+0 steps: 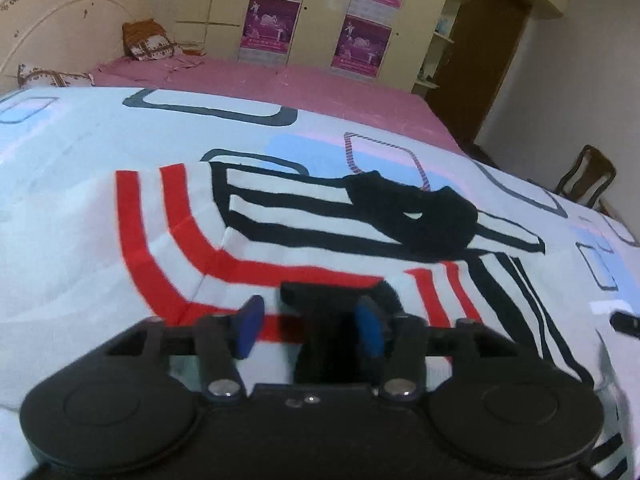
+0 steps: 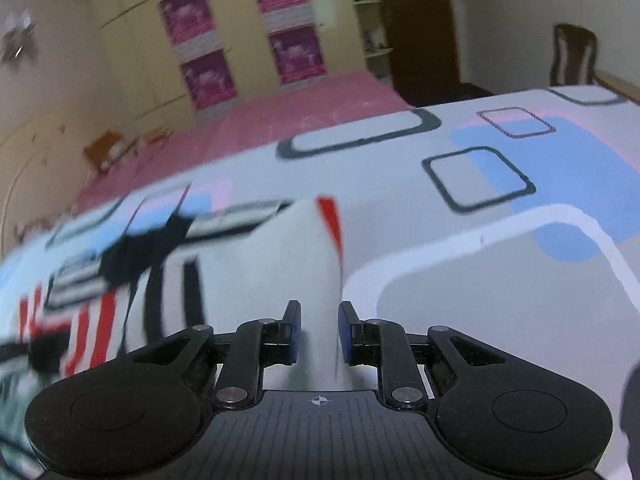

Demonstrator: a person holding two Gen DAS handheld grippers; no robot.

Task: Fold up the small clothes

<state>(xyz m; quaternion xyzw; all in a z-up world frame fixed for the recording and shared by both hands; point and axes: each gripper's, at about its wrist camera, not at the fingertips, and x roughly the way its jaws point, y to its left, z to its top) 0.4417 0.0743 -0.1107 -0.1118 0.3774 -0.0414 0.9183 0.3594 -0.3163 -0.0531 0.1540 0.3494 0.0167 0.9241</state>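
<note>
Striped white cloth of the small garment point(image 1: 304, 232) lies flat on the bed sheet point(image 1: 80, 168). Right claw point(image 2: 319, 332) pinches its raised corner; left claw point(image 1: 308, 326), half-open and empty, hovers over the near hem.

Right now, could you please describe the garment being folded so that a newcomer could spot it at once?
Find the bed sheet printed with rounded squares, in front of the pink bedspread. On it lies a white shirt with red and black stripes and a black collar; unlike the sheet's pastel squares, it carries bold stripes.
</note>
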